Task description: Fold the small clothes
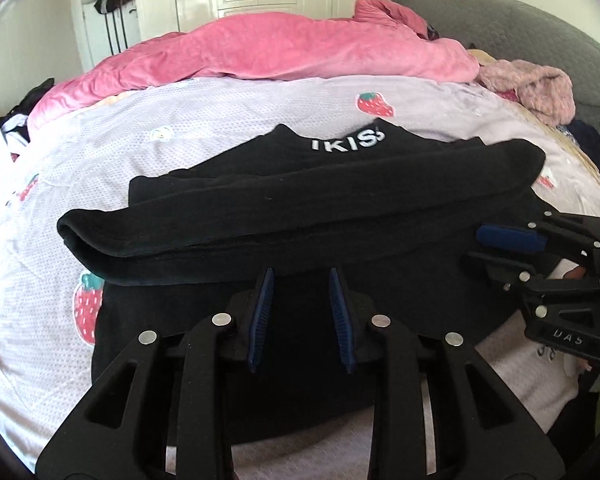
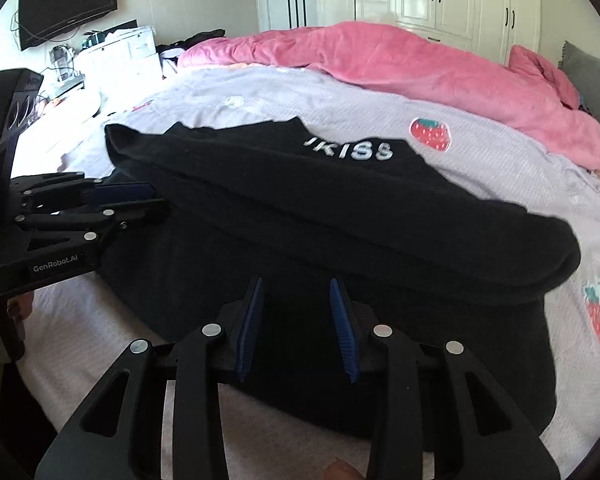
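At the far left of the bed, a lilac mesh bedsheet with strawberry patches (image 1: 220, 120) covers the mattress. On it lies the black knit garment with white lettering (image 1: 300, 196), partly folded: a long doubled-over band crosses its upper part, with the flat lower part spread toward the cameras. The left tongs (image 1: 302, 312) hover over the garment's near left portion, blue pads a narrow gap apart, nothing pinched between them. Further right, the right tongs (image 2: 296, 320) sit over the near right portion of the same garment, also narrowly parted and gripping nothing; in the left wrist view they appear sideways at the garment's right edge (image 1: 496, 248). Behind, a rumpled pink plush blanket (image 1: 280, 48) runs across the bed toward a grey padded headboard (image 1: 520, 28) on the right.
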